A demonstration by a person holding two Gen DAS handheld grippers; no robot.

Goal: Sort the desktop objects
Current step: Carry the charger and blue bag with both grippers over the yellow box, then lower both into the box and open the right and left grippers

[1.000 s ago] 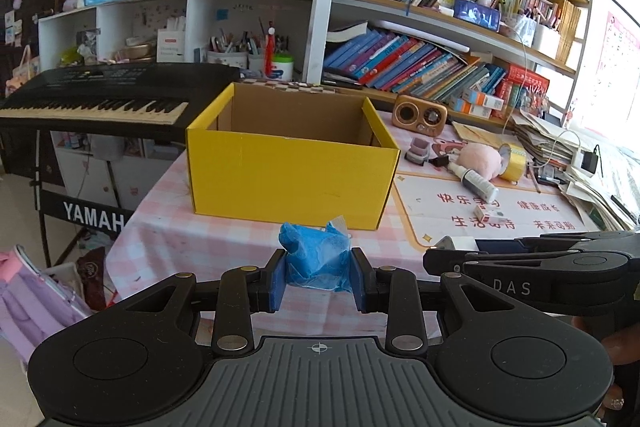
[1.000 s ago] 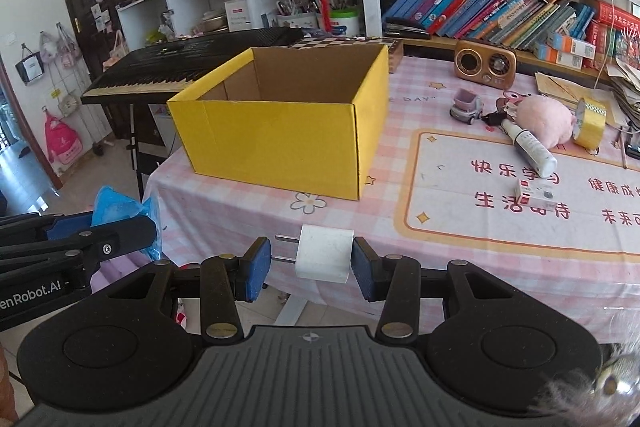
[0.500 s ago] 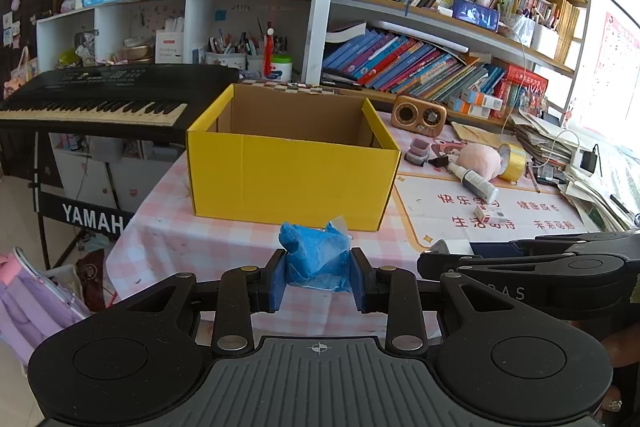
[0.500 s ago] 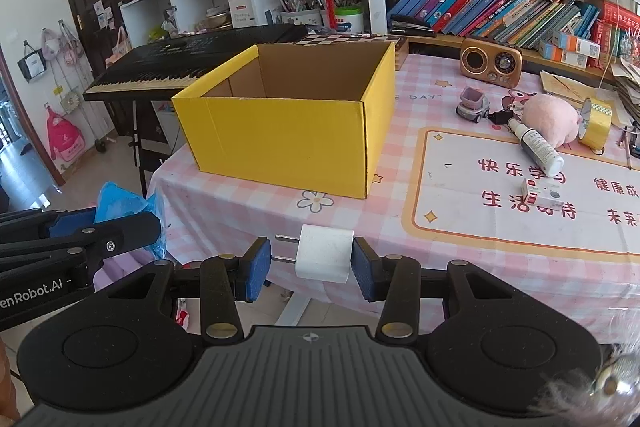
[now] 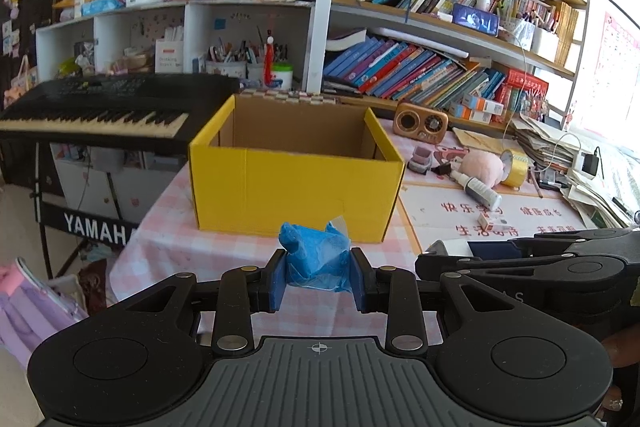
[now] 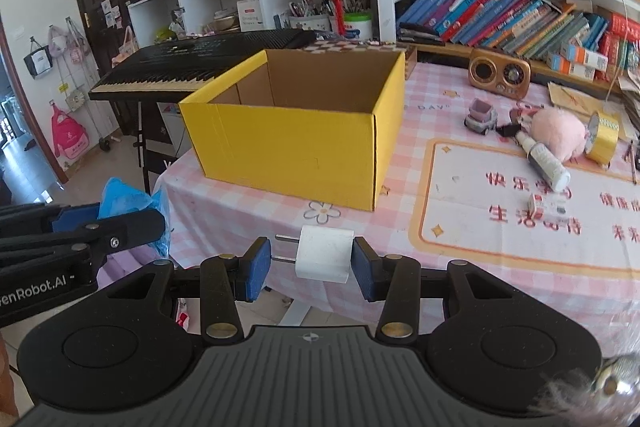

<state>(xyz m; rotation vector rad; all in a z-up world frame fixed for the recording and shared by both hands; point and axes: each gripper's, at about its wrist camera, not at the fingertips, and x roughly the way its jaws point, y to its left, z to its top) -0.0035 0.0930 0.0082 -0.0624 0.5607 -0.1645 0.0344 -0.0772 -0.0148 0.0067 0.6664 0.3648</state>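
Note:
An open yellow cardboard box (image 5: pixel 294 187) stands on the pink checked tablecloth; it also shows in the right wrist view (image 6: pixel 296 143). Its inside looks bare as far as I see. My left gripper (image 5: pixel 318 277) is shut on a crumpled blue plastic packet (image 5: pixel 314 255), held off the table's near edge, in front of the box. My right gripper (image 6: pixel 312 263) is shut on a white plug adapter (image 6: pixel 324 253) with its two prongs pointing left, held over the near edge, right of the left gripper (image 6: pixel 120 223).
On the table right of the box lie a wooden radio (image 6: pixel 499 71), a toy car (image 6: pixel 482 115), a pink plush (image 6: pixel 558 133), a white tube (image 6: pixel 546 163), a yellow tape roll (image 6: pixel 602 137) and a small box (image 6: pixel 546 205). A keyboard (image 5: pixel 100 107) stands at the left, bookshelves behind.
Both grippers have moved slightly forward toward the box and table, each keeping its hold. The box looks a little nearer and larger.

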